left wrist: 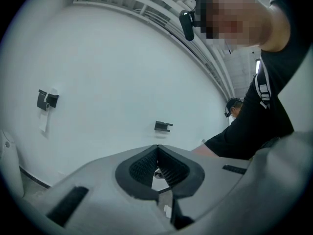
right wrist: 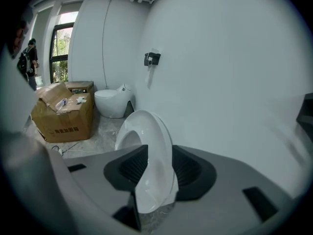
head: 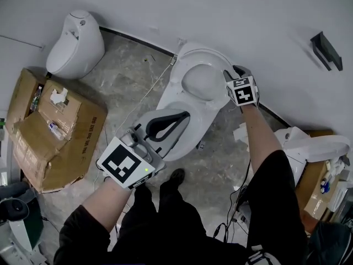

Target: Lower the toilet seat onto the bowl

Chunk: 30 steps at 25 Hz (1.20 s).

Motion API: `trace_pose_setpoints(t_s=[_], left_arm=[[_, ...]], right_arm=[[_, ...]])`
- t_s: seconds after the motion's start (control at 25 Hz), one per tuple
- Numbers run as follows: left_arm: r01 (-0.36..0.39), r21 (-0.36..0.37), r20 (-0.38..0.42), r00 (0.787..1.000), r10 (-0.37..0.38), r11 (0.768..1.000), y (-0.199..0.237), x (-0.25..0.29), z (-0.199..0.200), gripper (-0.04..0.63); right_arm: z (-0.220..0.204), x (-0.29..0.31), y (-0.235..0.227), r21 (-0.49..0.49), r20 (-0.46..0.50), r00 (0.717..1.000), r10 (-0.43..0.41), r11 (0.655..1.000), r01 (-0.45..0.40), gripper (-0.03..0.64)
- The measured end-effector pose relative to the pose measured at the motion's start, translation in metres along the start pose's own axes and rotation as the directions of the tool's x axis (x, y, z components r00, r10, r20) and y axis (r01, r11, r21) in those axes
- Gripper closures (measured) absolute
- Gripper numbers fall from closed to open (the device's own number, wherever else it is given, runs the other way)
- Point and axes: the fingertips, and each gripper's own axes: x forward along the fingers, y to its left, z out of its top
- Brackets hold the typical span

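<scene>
Head view: white toilet against the wall, toilet seat (head: 201,79) up and leaning back toward the wall, bowl (head: 197,127) open below it. Right claw (head: 231,74) is at the seat's upper right edge. Left claw (head: 182,117) is held over the front of the bowl, carrying nothing. A cardboard box (head: 52,128) and a second toilet (head: 74,43) stand well apart on the floor to the left. Left gripper view: the left claw's jaws meet at the tips with nothing between them; beyond them only bare wall (left wrist: 112,77) and a small wall bracket (left wrist: 163,126). Right gripper view: jaws spread wide and straddling the raised seat's (right wrist: 146,146) rim, one pad on each side. No clear pinch is seen, so I take it as not yet gripped. Judgement: the step in hand is taking hold of the seat. To do it well, set the rim deeper between the pads and close squarely on the edge, not on a corner. Then swing the seat forward about its hinge and follow the arc rather than pulling straight down. Keep the hold until the seat rests on the bowl, so it does not drop and slam. Move the left claw off the bowl front before the seat comes down on it.
</scene>
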Motion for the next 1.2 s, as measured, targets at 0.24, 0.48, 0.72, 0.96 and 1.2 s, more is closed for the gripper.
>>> trace_pose_setpoints(t_s=[0.24, 0.48, 0.72, 0.96, 1.2], left_arm=[[0.007, -0.013, -0.005, 1.000, -0.007, 1.000, -0.003, 0.009, 0.000, 0.581], [-0.010, -0.031, -0.030, 0.999, 0.009, 0.999, -0.002, 0.007, -0.013, 0.581], [-0.045, -0.045, -0.043, 0.998, 0.043, 0.998, 0.006, -0.005, -0.021, 0.581], [-0.034, -0.013, -0.033, 0.999, 0.033, 0.999, 0.000, -0.009, -0.028, 0.581], [-0.011, -0.045, -0.038, 0.999, 0.009, 0.999, -0.013, -0.011, -0.037, 0.581]], right_arm=[[0.002, 0.014, -0.001, -0.055, -0.019, 1.000, -0.011, 0.998, 0.009, 0.469], [0.003, 0.025, -0.006, -0.117, -0.030, 0.999, -0.041, 0.992, 0.037, 0.494], [-0.001, 0.031, -0.007, -0.158, -0.041, 0.996, -0.076, 0.985, 0.069, 0.499], [0.001, 0.024, -0.002, -0.144, -0.009, 0.998, -0.067, 0.987, 0.065, 0.510], [0.001, 0.002, 0.022, -0.173, 0.025, 0.999, -0.028, 0.985, 0.031, 0.518]])
